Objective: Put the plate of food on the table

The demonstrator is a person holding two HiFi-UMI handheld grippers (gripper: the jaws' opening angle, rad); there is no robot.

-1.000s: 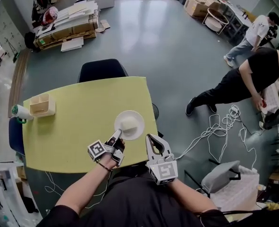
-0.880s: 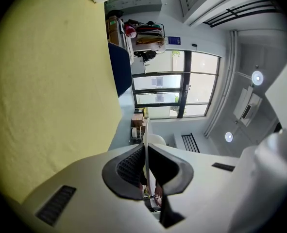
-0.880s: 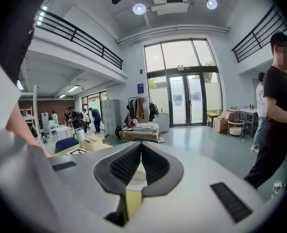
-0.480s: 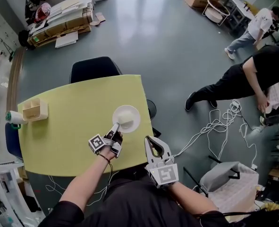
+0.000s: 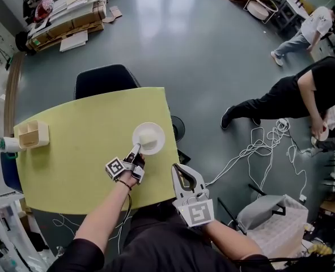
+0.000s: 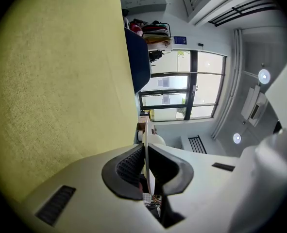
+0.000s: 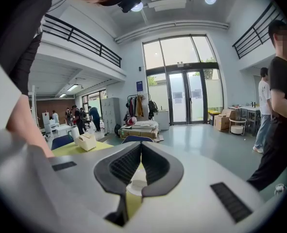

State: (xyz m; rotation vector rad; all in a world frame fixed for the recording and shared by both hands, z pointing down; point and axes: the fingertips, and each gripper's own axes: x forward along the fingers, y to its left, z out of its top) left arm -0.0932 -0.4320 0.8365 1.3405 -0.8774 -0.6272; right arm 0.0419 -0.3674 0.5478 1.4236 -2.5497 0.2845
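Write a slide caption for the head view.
Left gripper pinches the rim of a white round plate of pale food over a yellow-green table; right gripper hangs shut nearby.

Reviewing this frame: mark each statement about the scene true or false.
1. The left gripper has its jaws shut on the rim of the plate of food. True.
2. The right gripper also grips the plate. False: its jaws are shut on nothing, near the table's right corner.
3. In the head view the plate lies within the outline of the yellow-green table. True.
4. The beige box touches the plate. False: it sits apart, at the table's left edge.
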